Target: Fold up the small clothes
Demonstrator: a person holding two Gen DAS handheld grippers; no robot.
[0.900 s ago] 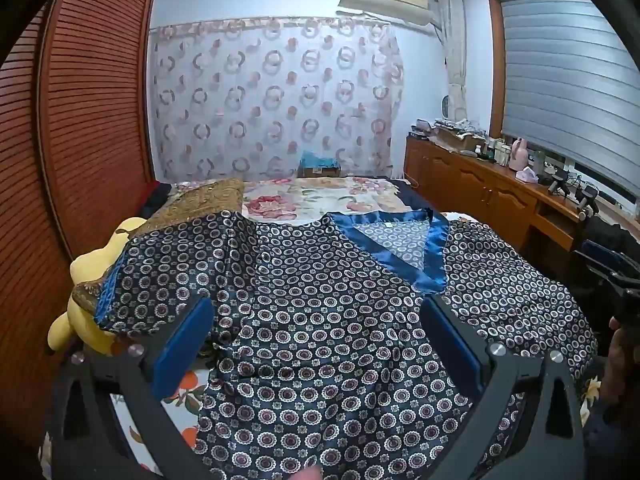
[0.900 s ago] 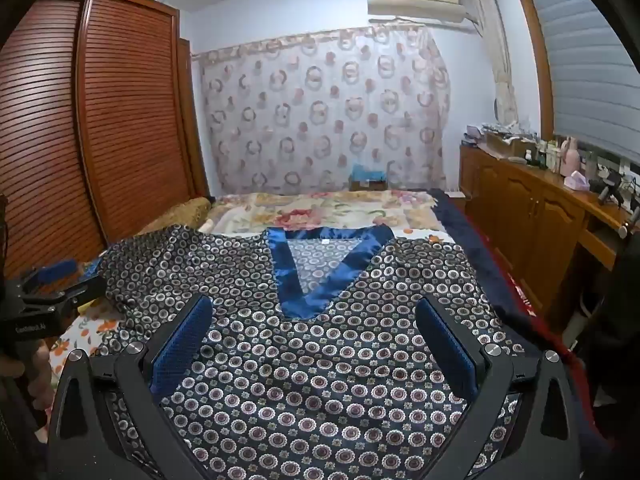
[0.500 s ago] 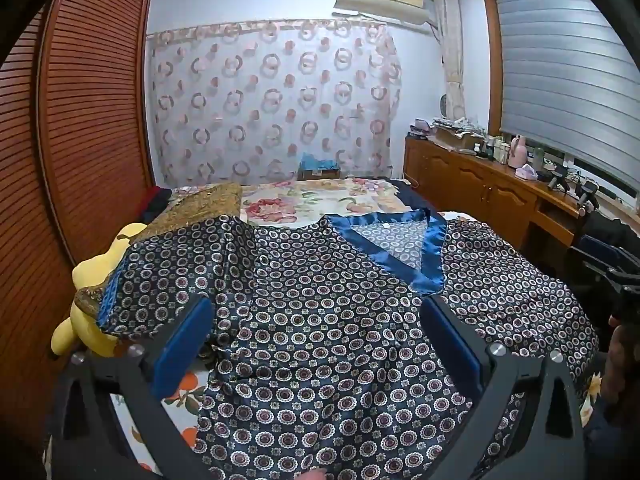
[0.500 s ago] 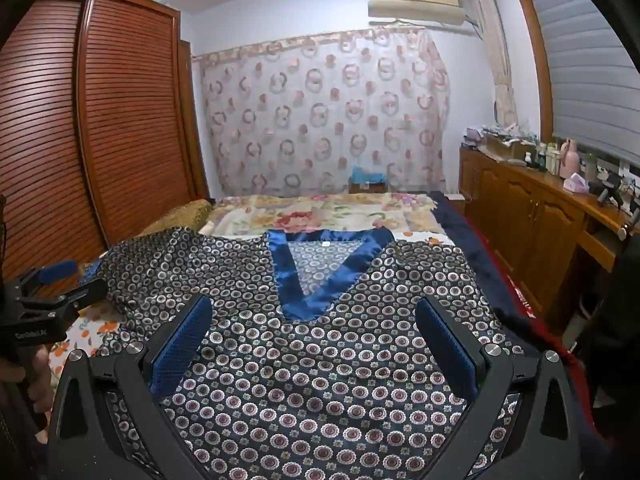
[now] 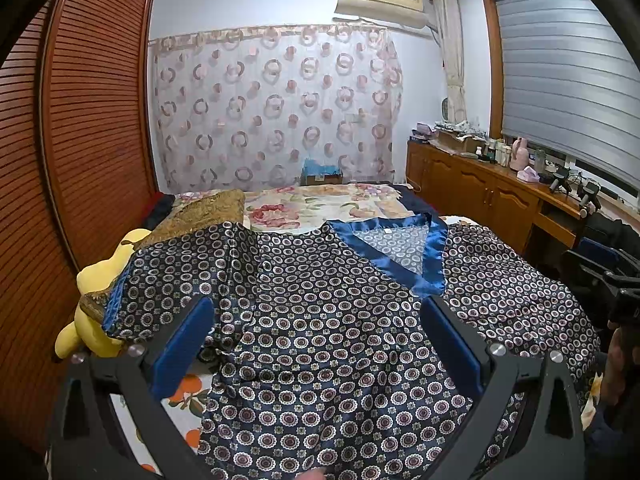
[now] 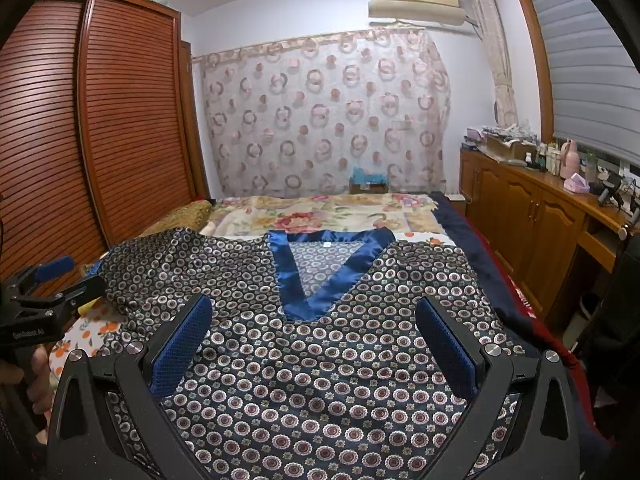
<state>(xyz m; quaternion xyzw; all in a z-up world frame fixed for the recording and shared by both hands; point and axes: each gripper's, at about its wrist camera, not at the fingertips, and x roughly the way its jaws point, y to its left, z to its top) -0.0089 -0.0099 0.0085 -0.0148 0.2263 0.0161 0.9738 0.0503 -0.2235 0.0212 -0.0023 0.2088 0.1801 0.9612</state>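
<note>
A dark blue satin top [image 5: 320, 320] with a ring pattern and a bright blue V-neck trim [image 5: 400, 256] lies spread flat on the bed, neck away from me. It also fills the right wrist view [image 6: 320, 360], where the V-neck [image 6: 320, 276] sits centred. My left gripper [image 5: 316, 344] is open and empty above the top's left half. My right gripper [image 6: 314, 340] is open and empty above its lower middle. The left gripper also shows at the left edge of the right wrist view [image 6: 48, 292].
A yellow plush toy [image 5: 96, 304] and a gold pillow [image 5: 200, 216] lie at the bed's left by the wooden wardrobe [image 5: 60, 160]. A floral bedsheet [image 5: 320, 204] lies beyond the top. A wooden cabinet [image 6: 540, 232] with clutter runs along the right wall.
Both grippers have barely shifted; the views are nearly the same. The top has not moved.
</note>
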